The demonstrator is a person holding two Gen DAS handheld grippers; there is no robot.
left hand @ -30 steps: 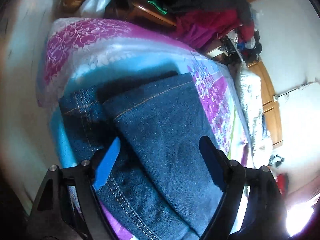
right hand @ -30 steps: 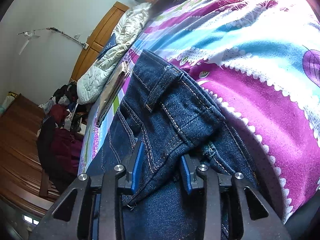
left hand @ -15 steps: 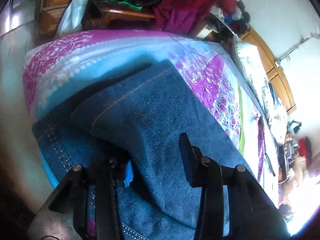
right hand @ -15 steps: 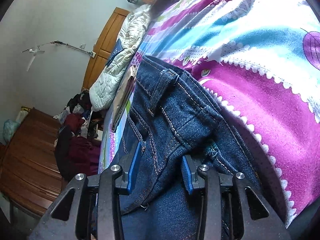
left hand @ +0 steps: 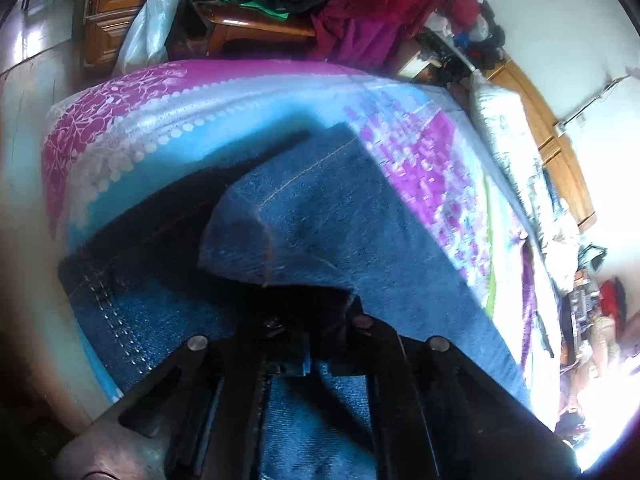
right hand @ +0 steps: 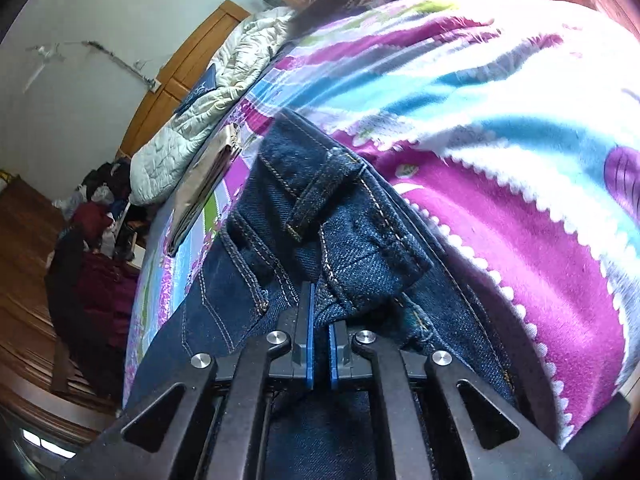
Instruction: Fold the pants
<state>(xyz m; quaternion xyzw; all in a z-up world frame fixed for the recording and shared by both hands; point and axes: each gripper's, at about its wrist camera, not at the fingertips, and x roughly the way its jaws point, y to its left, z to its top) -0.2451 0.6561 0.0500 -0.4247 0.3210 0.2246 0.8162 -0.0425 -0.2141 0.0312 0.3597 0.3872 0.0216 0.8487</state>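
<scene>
Taking the bed (right hand: pixel 540 240) as the landmark, the dark blue pants (right hand: pixel 352 248) lie flat along its near edge on the flowered purple, blue and white bedspread (left hand: pixel 132 148).

Closest in the right wrist view, the right gripper (right hand: pixel 320 344) has its blue pads (right hand: pixel 309 340) drawn almost together, pinching a bunched fold of the waistband. A belt loop (right hand: pixel 320 196) stands up on the denim just beyond the pads, with the stitched pocket seams to its left. The denim there is lifted slightly off the bedspread, while the rest of the waist lies against it.

In the left wrist view, the left gripper (left hand: pixel 316 344) is pressed together on the leg end of the pants (left hand: pixel 328 216). Its fingertips are buried under a raised fold of denim, so only the dark linkage and a sliver of blue pad show. The gripped layer peaks up like a tent above a lower layer of denim, whose double row of pale stitching runs along the left. That view is blurred.

Farther along the bed from the pants, a flat tan folded item (right hand: pixel 204 188) lies on the bedspread, and past it a pale quilted comforter (right hand: pixel 200 124) is heaped against the wooden headboard (right hand: pixel 188 76). Beyond the foot of the bed, a wooden chair (left hand: pixel 240 28) carries a pile of dark and red clothes (left hand: pixel 360 4), with a white plastic bag (left hand: pixel 148 36) beside it.
</scene>
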